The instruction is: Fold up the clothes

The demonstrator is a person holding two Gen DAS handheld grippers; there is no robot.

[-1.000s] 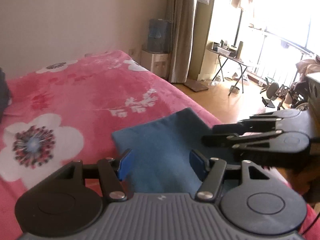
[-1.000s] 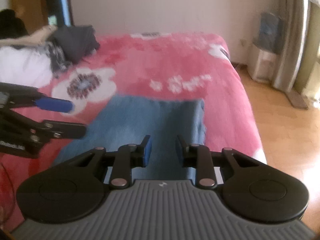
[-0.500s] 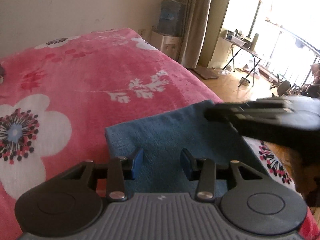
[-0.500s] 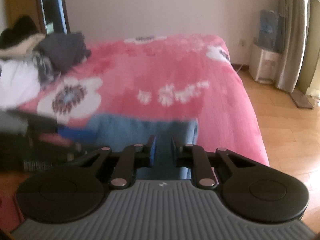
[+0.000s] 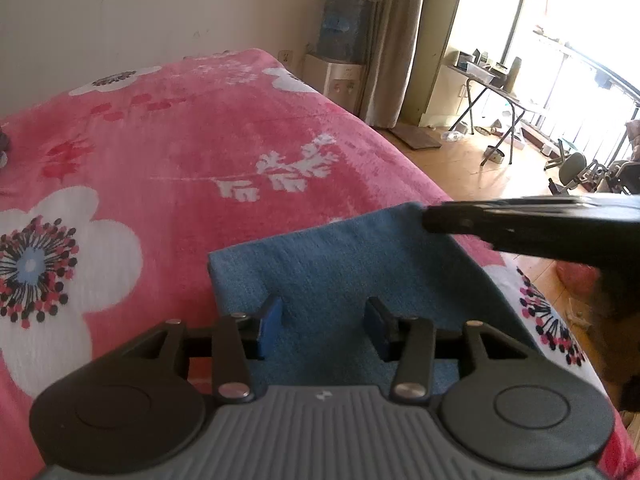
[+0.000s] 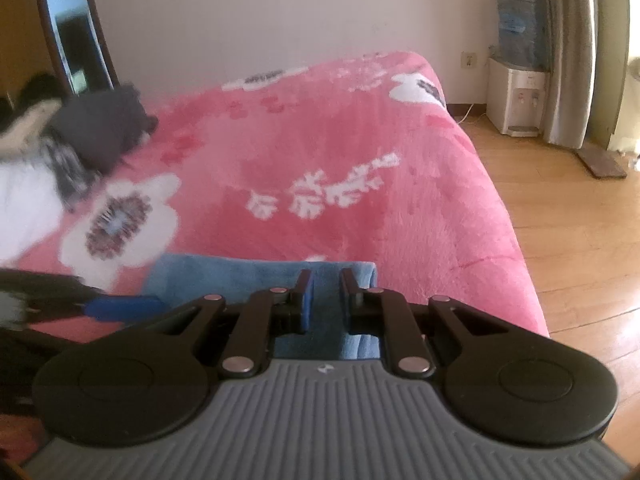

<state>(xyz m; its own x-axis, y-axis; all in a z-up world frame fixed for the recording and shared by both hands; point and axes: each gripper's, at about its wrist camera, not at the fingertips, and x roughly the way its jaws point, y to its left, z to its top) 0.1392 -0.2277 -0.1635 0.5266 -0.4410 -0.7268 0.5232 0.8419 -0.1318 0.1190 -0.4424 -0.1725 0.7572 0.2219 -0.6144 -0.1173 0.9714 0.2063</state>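
A folded blue cloth (image 5: 344,264) lies flat on the pink flowered bedspread (image 5: 208,152) near the bed's right edge. My left gripper (image 5: 326,324) is open and empty, its blue pads just above the cloth's near part. My right gripper (image 6: 325,298) hovers over the cloth (image 6: 224,274) with a narrow gap between its fingers and nothing between them. In the left wrist view the right gripper's fingers (image 5: 460,218) reach in from the right over the cloth's far right corner. The left gripper's blue pad (image 6: 120,306) shows at the left of the right wrist view.
A pile of dark and white clothes (image 6: 80,132) lies at the bed's far left, in front of a mirror (image 6: 74,28). A water dispenser (image 6: 516,92) and curtain stand by the wall. Wooden floor (image 6: 560,208) runs along the bed's right side. A folding table (image 5: 496,88) stands by the window.
Both grippers have come closer to the cloth. The left gripper narrowed half a second ago and has opened wider again. The right gripper has closed to a narrow gap and swung right.
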